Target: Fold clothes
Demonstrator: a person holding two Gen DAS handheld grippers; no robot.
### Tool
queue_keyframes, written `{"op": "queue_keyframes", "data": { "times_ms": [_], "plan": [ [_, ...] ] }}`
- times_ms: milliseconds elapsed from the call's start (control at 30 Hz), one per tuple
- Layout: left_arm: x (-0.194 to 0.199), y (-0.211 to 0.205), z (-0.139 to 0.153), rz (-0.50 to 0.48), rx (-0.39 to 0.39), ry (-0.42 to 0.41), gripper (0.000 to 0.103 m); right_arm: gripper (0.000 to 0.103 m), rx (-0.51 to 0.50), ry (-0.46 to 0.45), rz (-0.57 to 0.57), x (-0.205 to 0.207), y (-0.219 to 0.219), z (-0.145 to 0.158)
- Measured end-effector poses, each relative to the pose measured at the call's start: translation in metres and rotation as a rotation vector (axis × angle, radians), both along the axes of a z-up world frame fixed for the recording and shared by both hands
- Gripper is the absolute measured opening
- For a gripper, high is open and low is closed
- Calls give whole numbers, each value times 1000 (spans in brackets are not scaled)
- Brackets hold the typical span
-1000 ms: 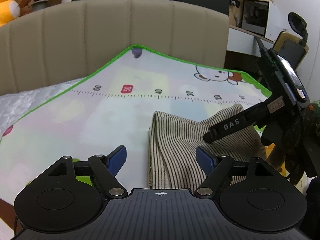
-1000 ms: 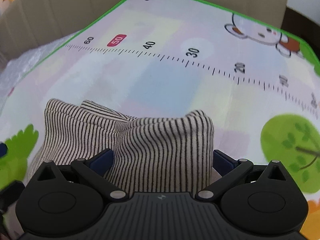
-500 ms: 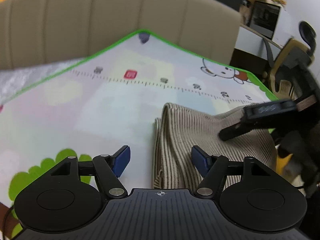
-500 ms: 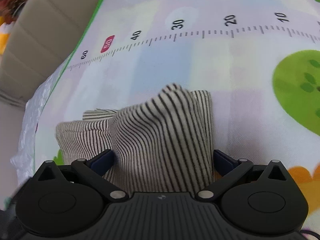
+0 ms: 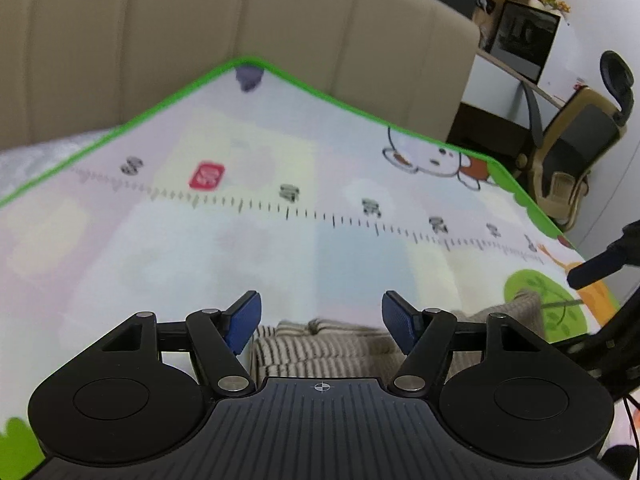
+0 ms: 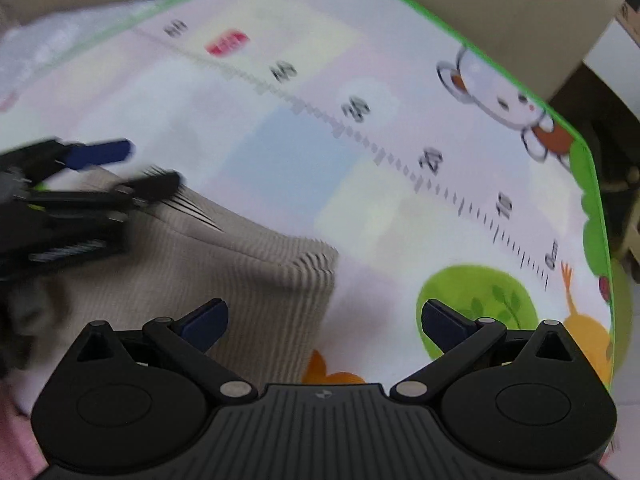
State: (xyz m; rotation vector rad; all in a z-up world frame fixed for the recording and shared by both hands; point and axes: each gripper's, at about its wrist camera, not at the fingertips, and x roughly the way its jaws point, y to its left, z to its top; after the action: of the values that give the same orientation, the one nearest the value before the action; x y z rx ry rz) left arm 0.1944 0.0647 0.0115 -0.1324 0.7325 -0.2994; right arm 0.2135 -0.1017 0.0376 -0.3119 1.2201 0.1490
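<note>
Folded garment [image 6: 224, 280] lies on the play mat [image 6: 320, 148], near the mat's front edge, w/ the printed ruler line [image 6: 400, 164] behind it & the tree print [image 6: 476, 304] to its right. Left gripper [image 5: 320, 320] sits over the garment's left end, right gripper [image 6: 324, 320] over its right-front corner. Sofa back [image 5: 200, 40] stands behind the mat; desk chair [image 5: 576, 148] is beyond the mat's right corner.

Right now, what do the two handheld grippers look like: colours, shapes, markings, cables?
Both are alike. The left gripper and right gripper each have a black ribbed body with a small crosshair mark, two round black discs, black linkage arms with silver pivot pins, and blue textured fingertip pads. Thin dark cables run at the left view's right edge. No sleeve shows clearly.
</note>
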Motion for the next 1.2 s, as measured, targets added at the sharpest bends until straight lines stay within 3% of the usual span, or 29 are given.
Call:
{"op": "queue_keyframes", "data": {
  "times_ms": [100, 233, 367, 467, 667, 800, 867, 967, 1033, 1100, 1200],
  "plan": [
    [3, 11, -14, -30, 5, 20, 72, 103, -1, -8, 9, -2, -2, -27],
    [11, 29, -19, -22, -87, 70, 75, 103, -32, -91, 94, -11, 5, -38],
    [18, 29, -22, -20, -107, 103, 76, 103, -20, -135, 27, -20, 3, -38],
    [21, 30, -24, -10, -115, 121, 78, 103, 67, -115, -88, -19, -11, -40],
    [23, 35, -26, -10, -130, 139, 84, 103, 351, -65, -354, -25, -52, -46],
    [13, 56, -9, -17, -86, 89, 89, 103, 296, -238, -268, -56, -38, -8],
    [6, 69, 2, 1, -57, 55, 91, 103, 381, -270, -261, -77, -37, 14],
    [0, 84, 15, 4, -100, 30, 95, 96, 522, -211, -295, -101, -38, 24],
    [1, 88, 22, -7, -154, 25, 96, 71, 577, -108, -286, -112, -32, 12],
    [5, 83, 24, -34, -237, 23, 96, 66, 641, -11, -329, -120, -30, -8],
    [11, 73, 25, -79, -333, 21, 97, 63, 785, 114, -505, -122, -42, -41]
  ]
}}
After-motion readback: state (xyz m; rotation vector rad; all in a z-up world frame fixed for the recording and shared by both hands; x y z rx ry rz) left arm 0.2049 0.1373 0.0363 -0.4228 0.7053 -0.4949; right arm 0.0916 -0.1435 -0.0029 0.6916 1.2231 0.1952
